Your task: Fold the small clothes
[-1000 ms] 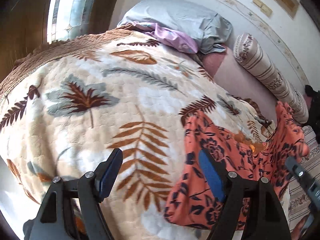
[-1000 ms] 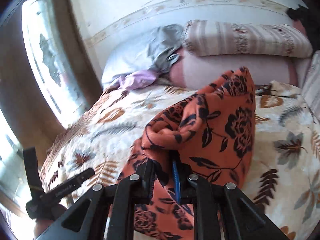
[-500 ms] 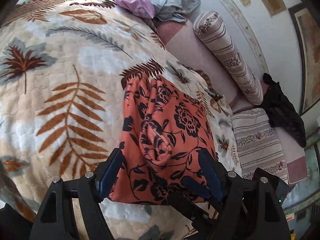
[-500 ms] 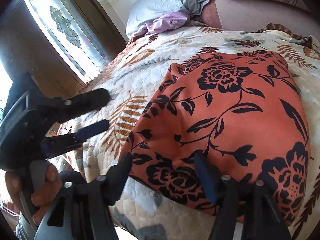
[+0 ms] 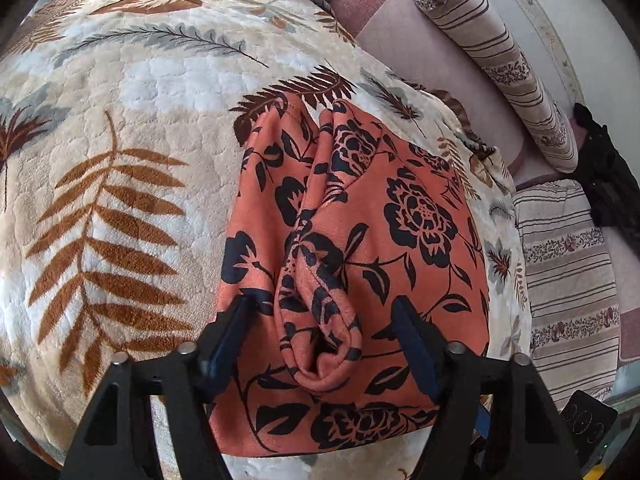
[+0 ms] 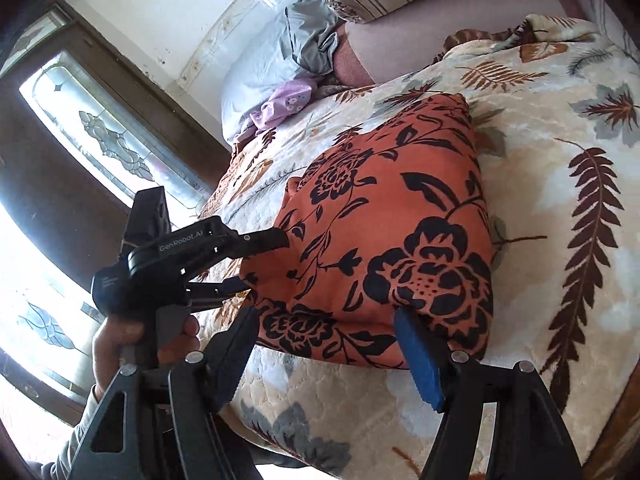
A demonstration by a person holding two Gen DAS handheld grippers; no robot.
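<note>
An orange garment with a black flower print (image 5: 384,232) lies folded on the leaf-patterned blanket (image 5: 120,120). A rolled fold runs down its middle toward me. My left gripper (image 5: 324,344) is open, its two fingers straddling that fold at the garment's near edge. In the right wrist view the same garment (image 6: 400,240) lies in a thick folded bundle. My right gripper (image 6: 324,344) is open at its near edge, holding nothing. The left gripper (image 6: 264,264) shows there too, fingers at the garment's left side.
A striped bolster (image 5: 500,52) and a striped pillow (image 5: 568,280) lie to the right, with a dark garment (image 5: 612,184) beyond. Grey and purple clothes (image 6: 288,60) are piled at the bed's head. A window (image 6: 100,140) is on the left. The bed edge is near me.
One second ago my right gripper was shut on the lifted garment; it has laid it down folded and opened. My left gripper moved over the garment's near edge.
</note>
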